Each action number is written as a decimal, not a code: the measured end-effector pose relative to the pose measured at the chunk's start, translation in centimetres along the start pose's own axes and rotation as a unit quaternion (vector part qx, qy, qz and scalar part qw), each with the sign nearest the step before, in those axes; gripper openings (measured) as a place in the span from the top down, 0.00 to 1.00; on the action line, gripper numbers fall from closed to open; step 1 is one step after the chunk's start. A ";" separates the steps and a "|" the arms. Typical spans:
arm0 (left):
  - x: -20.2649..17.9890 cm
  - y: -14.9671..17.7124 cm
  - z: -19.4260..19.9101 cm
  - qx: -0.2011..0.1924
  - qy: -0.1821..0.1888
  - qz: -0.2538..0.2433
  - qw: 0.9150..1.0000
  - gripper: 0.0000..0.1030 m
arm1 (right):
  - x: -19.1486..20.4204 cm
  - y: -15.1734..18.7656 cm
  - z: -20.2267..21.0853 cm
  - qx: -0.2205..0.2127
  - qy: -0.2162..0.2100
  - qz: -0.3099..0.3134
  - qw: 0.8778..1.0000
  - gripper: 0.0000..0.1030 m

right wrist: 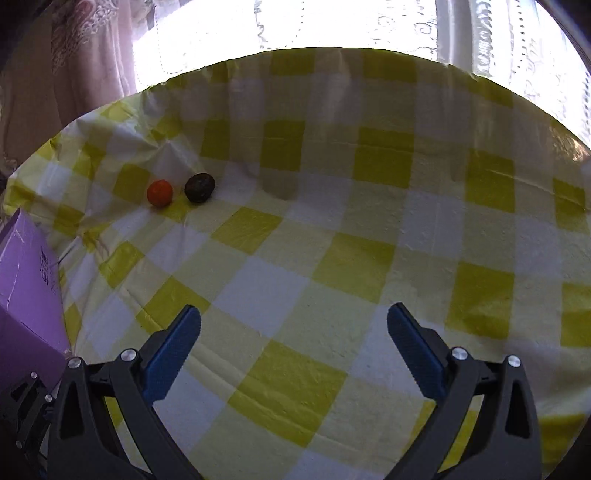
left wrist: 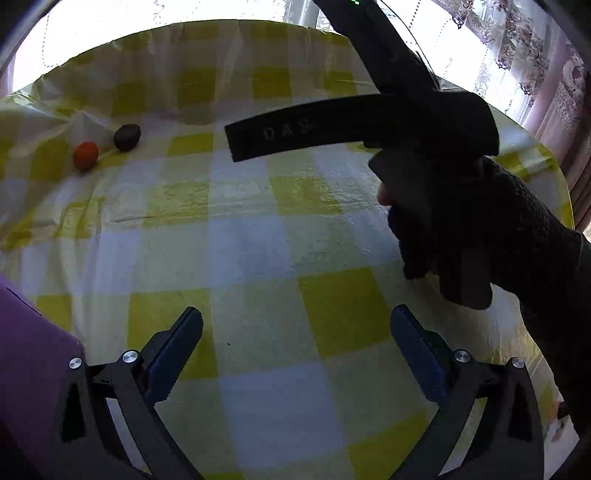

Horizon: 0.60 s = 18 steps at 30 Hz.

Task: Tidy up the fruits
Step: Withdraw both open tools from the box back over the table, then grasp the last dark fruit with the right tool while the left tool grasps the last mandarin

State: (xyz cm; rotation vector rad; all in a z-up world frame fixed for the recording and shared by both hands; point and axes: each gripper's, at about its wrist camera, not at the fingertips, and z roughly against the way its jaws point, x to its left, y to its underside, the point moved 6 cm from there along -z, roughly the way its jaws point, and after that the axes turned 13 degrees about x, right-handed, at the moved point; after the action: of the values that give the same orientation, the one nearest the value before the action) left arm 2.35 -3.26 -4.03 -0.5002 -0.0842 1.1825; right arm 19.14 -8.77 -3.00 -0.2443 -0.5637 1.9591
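A small orange fruit [left wrist: 85,155] and a dark brown round fruit [left wrist: 127,137] lie side by side, apart, on the yellow-and-white checked tablecloth [left wrist: 258,236] at the far left. Both also show in the right wrist view, the orange fruit [right wrist: 160,192] left of the dark fruit [right wrist: 199,187]. My left gripper [left wrist: 295,321] is open and empty, well short of the fruits. My right gripper [right wrist: 293,319] is open and empty, also far from them. The right gripper's body and the gloved hand [left wrist: 461,221] holding it cross the left wrist view at the right.
A purple box [right wrist: 26,280] stands at the table's left edge, also in the left wrist view [left wrist: 29,350]. Lace curtains [right wrist: 332,26] and a bright window lie beyond the far table edge. The cloth is wrinkled near the fruits.
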 end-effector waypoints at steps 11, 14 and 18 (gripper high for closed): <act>-0.5 0.3 1.4 -0.073 -0.034 -0.013 0.997 0.04 | 7.1 -11.4 -9.9 0.053 -0.051 0.085 0.994 0.07; -0.7 0.6 1.7 -0.076 -0.033 -0.010 0.997 0.04 | 9.0 -13.5 -11.8 0.064 -0.043 0.097 0.992 0.09; -0.5 0.6 1.7 -0.076 -0.030 -0.002 0.997 0.04 | 10.6 -15.1 -12.8 0.063 -0.016 0.107 0.992 0.09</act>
State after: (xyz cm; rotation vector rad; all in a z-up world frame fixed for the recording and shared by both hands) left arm 1.08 -2.93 -2.67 -0.5985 -0.2280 1.1921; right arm 31.75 9.62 -5.88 -0.2003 -0.4475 2.2003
